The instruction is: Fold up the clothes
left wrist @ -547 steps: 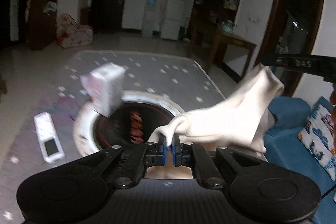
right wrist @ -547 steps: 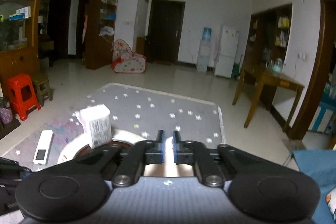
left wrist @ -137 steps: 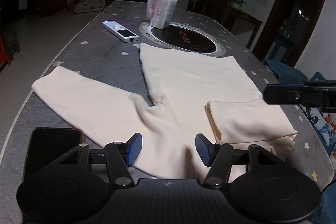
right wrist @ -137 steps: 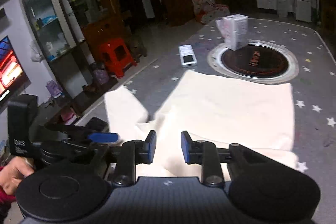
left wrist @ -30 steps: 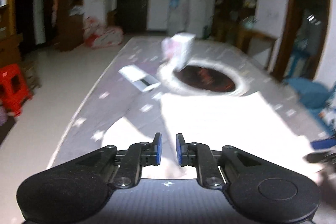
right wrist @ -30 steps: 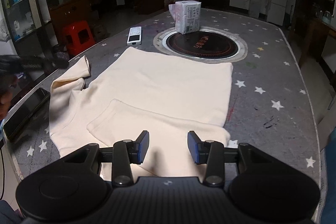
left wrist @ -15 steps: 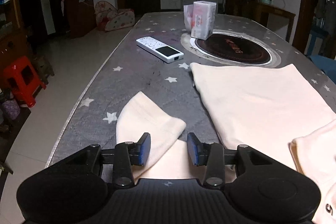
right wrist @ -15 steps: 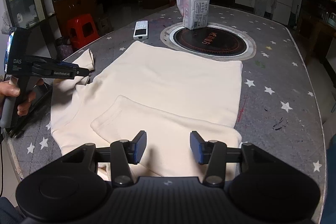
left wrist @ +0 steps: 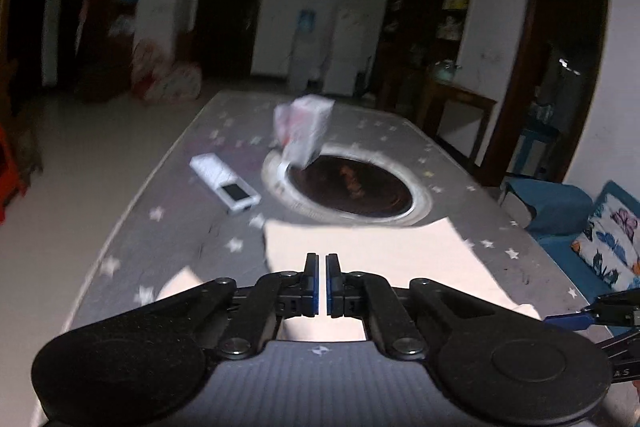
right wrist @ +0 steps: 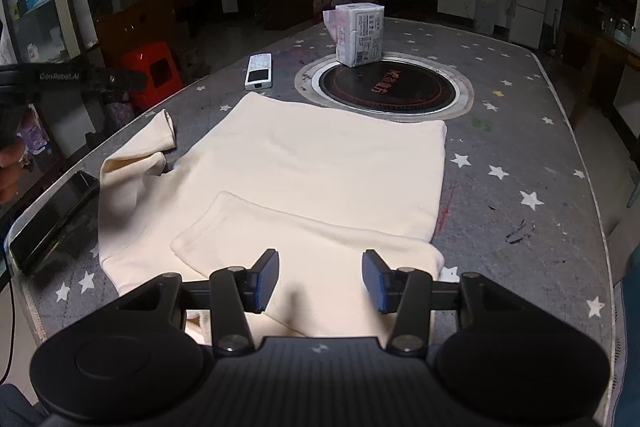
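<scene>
A cream long-sleeved garment [right wrist: 312, 171] lies flat on the grey star-patterned table [right wrist: 520, 131]. Its right sleeve is folded across the lower body. Its left sleeve [right wrist: 140, 147] lies bunched at the left table edge. My right gripper [right wrist: 319, 279] is open and empty just above the garment's near edge. My left gripper [left wrist: 322, 283] is shut with nothing between its pads, raised above the garment [left wrist: 376, 251]; that view is motion-blurred. In the right wrist view the left gripper [right wrist: 124, 79] hovers at far left, above the bunched sleeve.
A round inset cooktop [right wrist: 386, 85] sits behind the garment, with a tissue pack [right wrist: 358, 33] on its far rim. A white remote [right wrist: 259, 70] lies left of it. A black phone [right wrist: 52, 223] lies at the near left table edge. A red stool [right wrist: 150, 71] stands on the floor.
My left gripper has shut and lifted away from the left sleeve, which lies bunched on the table. My right gripper stays open over the near edge.
</scene>
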`<state>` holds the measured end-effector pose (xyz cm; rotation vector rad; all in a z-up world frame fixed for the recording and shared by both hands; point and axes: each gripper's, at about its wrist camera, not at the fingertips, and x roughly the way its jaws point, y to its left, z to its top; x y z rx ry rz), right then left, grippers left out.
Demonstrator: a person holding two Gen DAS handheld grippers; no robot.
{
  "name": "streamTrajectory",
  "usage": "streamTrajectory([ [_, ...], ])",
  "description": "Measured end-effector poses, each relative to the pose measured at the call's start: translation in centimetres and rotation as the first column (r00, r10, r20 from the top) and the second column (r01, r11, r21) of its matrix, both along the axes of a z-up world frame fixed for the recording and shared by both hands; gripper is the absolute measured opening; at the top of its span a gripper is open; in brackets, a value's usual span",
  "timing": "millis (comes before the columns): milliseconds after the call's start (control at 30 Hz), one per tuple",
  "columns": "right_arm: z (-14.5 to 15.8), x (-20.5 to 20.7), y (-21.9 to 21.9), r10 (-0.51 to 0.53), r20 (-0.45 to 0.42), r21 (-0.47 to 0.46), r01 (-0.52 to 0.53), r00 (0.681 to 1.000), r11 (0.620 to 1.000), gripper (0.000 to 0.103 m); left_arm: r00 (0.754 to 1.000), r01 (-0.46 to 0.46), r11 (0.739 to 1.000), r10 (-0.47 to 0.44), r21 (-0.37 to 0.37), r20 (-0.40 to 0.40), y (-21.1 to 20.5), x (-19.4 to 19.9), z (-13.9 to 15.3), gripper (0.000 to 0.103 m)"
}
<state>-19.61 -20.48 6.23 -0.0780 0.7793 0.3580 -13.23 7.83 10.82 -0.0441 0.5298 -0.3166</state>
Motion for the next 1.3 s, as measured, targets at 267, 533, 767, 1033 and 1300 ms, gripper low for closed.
streamTrajectory([
  [267, -0.8, -0.3, -0.5, -0.017, -0.004, -0.014, 0.017, 1.000, 1.000, 0.048, 0.994, -0.079, 0.967, 0.096, 0.241, -0.059, 0.1, 1.5, -5.1, 0.013],
  [533, -1.5, 0.0, -1.1, -0.034, -0.029, 0.000, 0.034, 0.999, 0.999, 0.054, 0.987, -0.103, 0.928, 0.140, 0.357, -0.081, 1.7, 3.0, -8.5, 0.041],
  [767, -1.5, -0.1, -0.4, -0.019, -0.025, -0.012, 0.019, 0.999, 1.000, 0.055, 0.986, -0.093, 0.942, 0.133, 0.323, -0.104, 2.5, 3.9, -9.1, 0.032],
  [1033, -1.3, -0.3, -0.2, -0.016, -0.017, -0.014, 0.016, 1.000, 1.000, 0.056, 0.989, -0.090, 0.969, 0.113, 0.231, -0.091, 3.0, 3.4, -8.4, 0.004],
  [1300, -0.7, 0.5, 0.6, 0.007, -0.029, 0.021, -0.007, 1.000, 1.000, 0.056, 0.993, -0.087, 0.984, 0.098, 0.157, -0.062, 3.3, 2.1, -6.5, 0.003],
])
